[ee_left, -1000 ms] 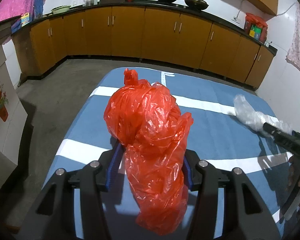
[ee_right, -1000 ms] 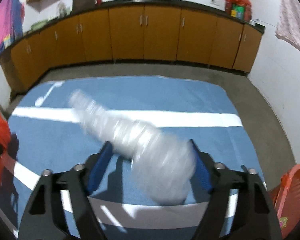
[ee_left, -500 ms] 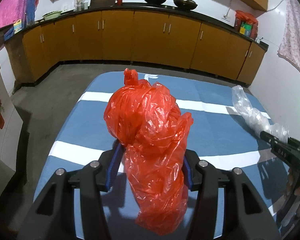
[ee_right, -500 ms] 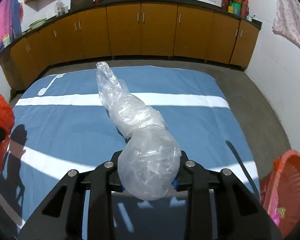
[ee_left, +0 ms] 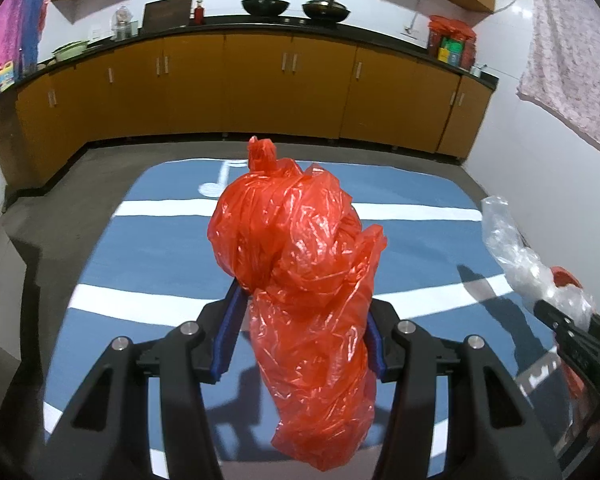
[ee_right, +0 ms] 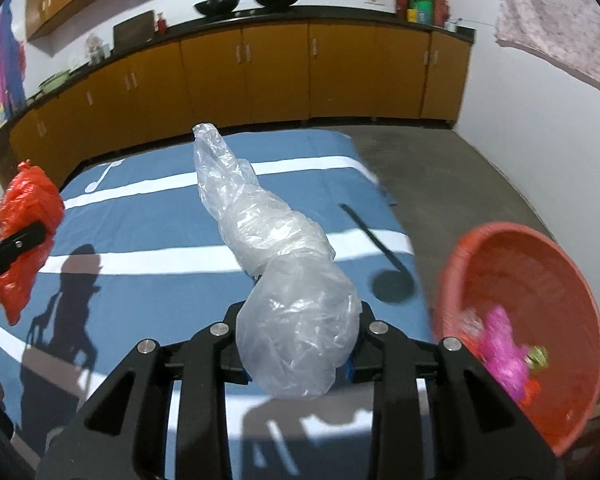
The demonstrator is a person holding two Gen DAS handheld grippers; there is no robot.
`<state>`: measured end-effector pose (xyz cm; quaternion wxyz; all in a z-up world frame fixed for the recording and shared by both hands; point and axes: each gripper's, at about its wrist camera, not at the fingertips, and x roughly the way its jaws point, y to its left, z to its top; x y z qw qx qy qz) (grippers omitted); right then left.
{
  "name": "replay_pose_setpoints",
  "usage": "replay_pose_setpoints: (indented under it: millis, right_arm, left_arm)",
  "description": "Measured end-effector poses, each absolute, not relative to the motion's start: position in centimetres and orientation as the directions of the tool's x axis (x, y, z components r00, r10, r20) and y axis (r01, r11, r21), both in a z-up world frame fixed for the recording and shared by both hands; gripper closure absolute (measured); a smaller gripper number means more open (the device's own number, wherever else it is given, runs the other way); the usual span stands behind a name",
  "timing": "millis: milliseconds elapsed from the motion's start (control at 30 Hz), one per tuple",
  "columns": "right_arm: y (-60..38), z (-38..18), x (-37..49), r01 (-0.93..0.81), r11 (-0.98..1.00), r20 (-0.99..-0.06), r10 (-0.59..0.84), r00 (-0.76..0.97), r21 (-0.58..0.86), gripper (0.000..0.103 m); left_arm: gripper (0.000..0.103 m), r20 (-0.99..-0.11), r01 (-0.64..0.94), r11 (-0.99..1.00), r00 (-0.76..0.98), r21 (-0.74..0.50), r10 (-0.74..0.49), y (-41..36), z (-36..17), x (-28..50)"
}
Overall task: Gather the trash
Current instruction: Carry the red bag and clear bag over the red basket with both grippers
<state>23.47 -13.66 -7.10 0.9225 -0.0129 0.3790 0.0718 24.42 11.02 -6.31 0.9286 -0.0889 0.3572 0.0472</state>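
My left gripper (ee_left: 300, 332) is shut on a crumpled red plastic bag (ee_left: 300, 280), held above the blue table; the bag also shows at the left of the right wrist view (ee_right: 26, 232). My right gripper (ee_right: 298, 344) is shut on a crumpled clear plastic bag (ee_right: 276, 256), held above the table's right part; it also shows at the right of the left wrist view (ee_left: 516, 256). An orange-red basin (ee_right: 540, 300) stands low beside the table, right of my right gripper. It holds pink and other trash (ee_right: 504, 348).
The table has a blue cloth with white stripes (ee_right: 160, 220). Orange kitchen cabinets (ee_left: 284, 84) line the far wall beyond a grey floor (ee_right: 440, 168). A white wall is at the right.
My right gripper closed on the clear bag, lifted it and swung right, bringing the basin into view. The left gripper keeps the red bag and has turned slightly.
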Motion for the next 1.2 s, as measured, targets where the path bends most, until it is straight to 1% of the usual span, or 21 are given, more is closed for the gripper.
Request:
replay_pose_setpoints:
  millis: [300,533,1200]
  right_arm:
    - [-17.7,-5.0,19.6,-0.018,1.0,-0.65,0.007,0.76,-0.011,0.072]
    - [-20.1,-3.9,17.9,0.054,0.998,-0.618,-0.049,0.784,-0.011,0.072]
    - [-25.5,-3.7,15.3,0.193,0.981,-0.598,-0.14,0.789,0.025,0.072]
  left_arm:
    - [0.052,-0.661,-0.046,0.99,0.749,-0.137,-0.056,5.7,-5.3,23.3]
    - [0.052,-0.656,0.023,0.991,0.748,-0.132,-0.104,2.0,-4.7,22.8]
    - [0.052,-0.652,0.199,0.973,0.724,-0.115,-0.225,-7.2,-4.0,22.6]
